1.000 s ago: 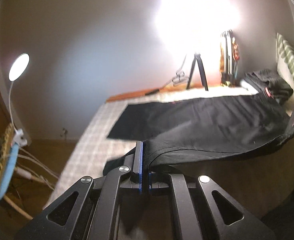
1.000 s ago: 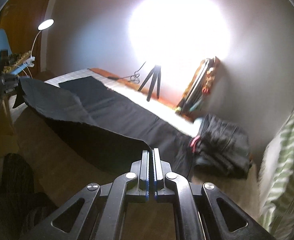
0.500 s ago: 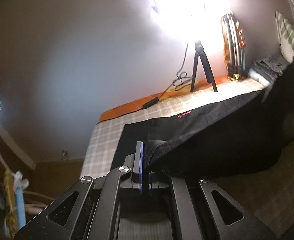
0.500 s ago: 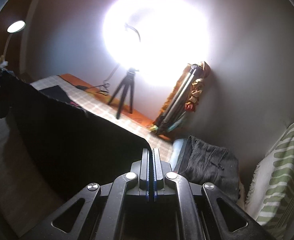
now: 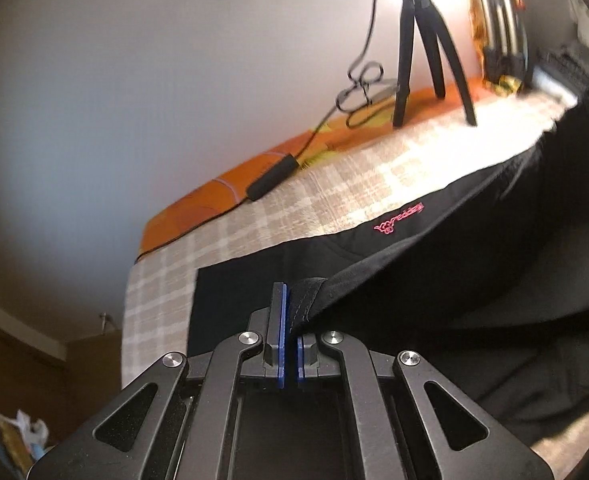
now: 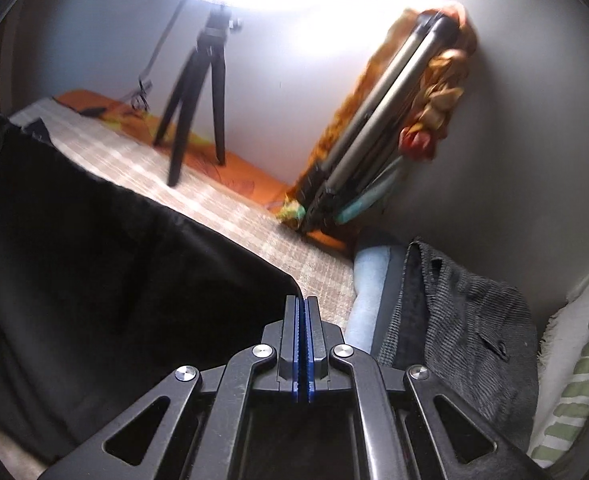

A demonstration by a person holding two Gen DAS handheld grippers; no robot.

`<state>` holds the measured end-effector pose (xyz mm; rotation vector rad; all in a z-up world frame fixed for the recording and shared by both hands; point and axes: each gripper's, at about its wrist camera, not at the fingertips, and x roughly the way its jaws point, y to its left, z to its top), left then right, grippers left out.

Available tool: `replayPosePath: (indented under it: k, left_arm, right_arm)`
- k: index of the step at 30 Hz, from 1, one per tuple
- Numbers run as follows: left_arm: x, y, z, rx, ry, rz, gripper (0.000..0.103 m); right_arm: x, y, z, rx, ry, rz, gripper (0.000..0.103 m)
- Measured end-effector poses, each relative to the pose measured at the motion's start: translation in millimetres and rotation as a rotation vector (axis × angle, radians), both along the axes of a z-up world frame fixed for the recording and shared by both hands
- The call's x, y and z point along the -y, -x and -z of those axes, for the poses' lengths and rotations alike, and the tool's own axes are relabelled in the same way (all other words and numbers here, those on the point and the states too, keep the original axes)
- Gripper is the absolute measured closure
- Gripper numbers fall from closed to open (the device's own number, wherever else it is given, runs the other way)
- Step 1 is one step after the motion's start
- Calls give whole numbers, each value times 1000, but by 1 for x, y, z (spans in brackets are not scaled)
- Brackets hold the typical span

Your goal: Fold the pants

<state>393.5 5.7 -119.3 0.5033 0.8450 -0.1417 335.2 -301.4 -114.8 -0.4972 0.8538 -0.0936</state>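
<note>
Black pants (image 5: 474,248) with a small pink logo lie across a checked bed cover (image 5: 278,208). My left gripper (image 5: 290,312) is shut on a stitched corner of the pants and holds the near edge lifted above the layer lying flat. My right gripper (image 6: 302,320) is shut on the other corner of the pants (image 6: 114,264), and the cloth hangs from it to the left in a dark sheet. The lower part of the pants is hidden behind the lifted cloth.
A black tripod (image 5: 418,40) with a bright lamp stands at the back by the wall, its cable (image 5: 326,120) trailing over an orange sheet. A folded frame with cloth (image 6: 394,120) leans on the wall. Folded dark clothes (image 6: 454,320) and a green-striped pillow (image 6: 582,360) lie right.
Both grippers have carried the near edge of the pants up and toward the back wall, over the lower layer. The tripod and wall are now much closer. Both stayed shut on the cloth.
</note>
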Motion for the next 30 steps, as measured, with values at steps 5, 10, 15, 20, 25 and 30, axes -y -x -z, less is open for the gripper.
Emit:
replayPosePath:
  k: [5, 10, 15, 20, 25, 30]
  left_arm:
    - [-3, -25, 20, -64, 56, -14, 90]
    - [-29, -45, 22, -100, 149, -48, 49]
    - [-56, -44, 5, -128, 265, -46, 31]
    - [-73, -40, -9, -204, 363, -22, 31]
    - [-95, -30, -30, -147, 304, -81, 31]
    - [-133, -15, -46, -74, 326, -168, 31]
  right_arm:
    - [3, -17, 29, -59, 46, 23, 103]
    - [3, -21, 47, -90, 79, 27, 103]
    - [2, -28, 57, -109, 101, 25, 103]
    - [-2, -32, 64, -129, 133, 28, 103]
    - [-1, -34, 65, -136, 141, 30, 103]
    - [-1, -36, 65, -137, 132, 30, 103]
